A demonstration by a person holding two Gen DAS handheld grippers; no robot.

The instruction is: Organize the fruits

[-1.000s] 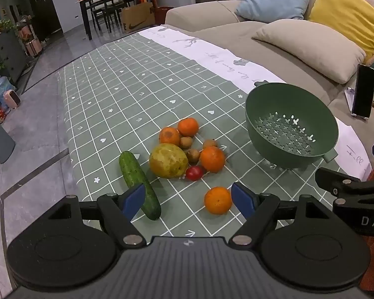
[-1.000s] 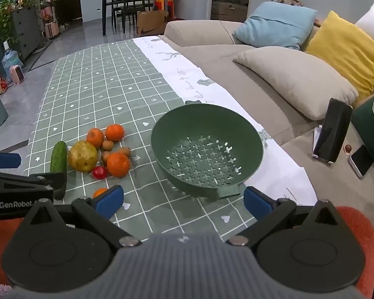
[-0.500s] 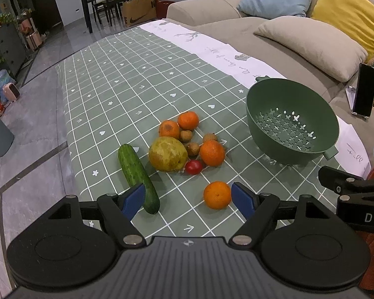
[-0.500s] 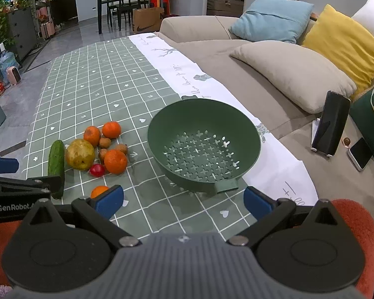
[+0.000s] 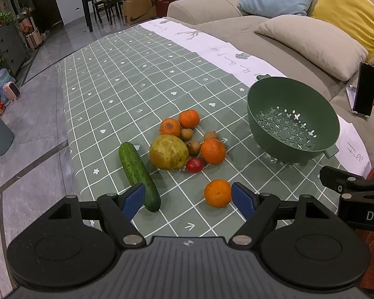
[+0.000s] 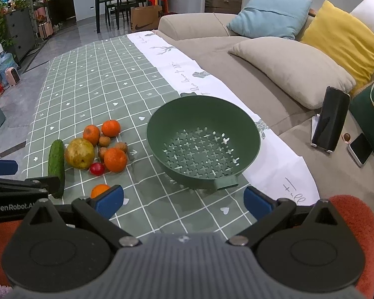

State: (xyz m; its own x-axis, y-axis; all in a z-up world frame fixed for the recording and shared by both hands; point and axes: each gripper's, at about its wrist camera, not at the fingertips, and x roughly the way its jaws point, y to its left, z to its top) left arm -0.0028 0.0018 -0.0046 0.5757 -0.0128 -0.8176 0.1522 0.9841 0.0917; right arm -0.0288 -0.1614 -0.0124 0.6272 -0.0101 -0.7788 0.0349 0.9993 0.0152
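Note:
A cluster of fruit lies on the green checked tablecloth (image 5: 137, 94): a large yellow-green pear (image 5: 168, 152), a cucumber (image 5: 139, 175), several oranges (image 5: 213, 150), a red cherry tomato (image 5: 194, 165) and small brown lychees (image 5: 194, 147). One orange (image 5: 217, 193) lies apart, just ahead of my left gripper (image 5: 188, 199), which is open and empty. A green colander (image 6: 203, 142) stands empty to the right of the fruit. My right gripper (image 6: 183, 201) is open and empty, in front of the colander's near handle.
A beige sofa (image 6: 236, 57) with blue, yellow and beige cushions runs along the right. A phone on a stand (image 6: 330, 119) and a second phone (image 6: 360, 148) lie on it. An orange rug (image 6: 349, 214) sits under the grippers. The cloth's left edge drops to grey floor.
Both views have shifted slightly, with the fruit and colander a little farther up in each frame. No fruit has moved, and both grippers stay open.

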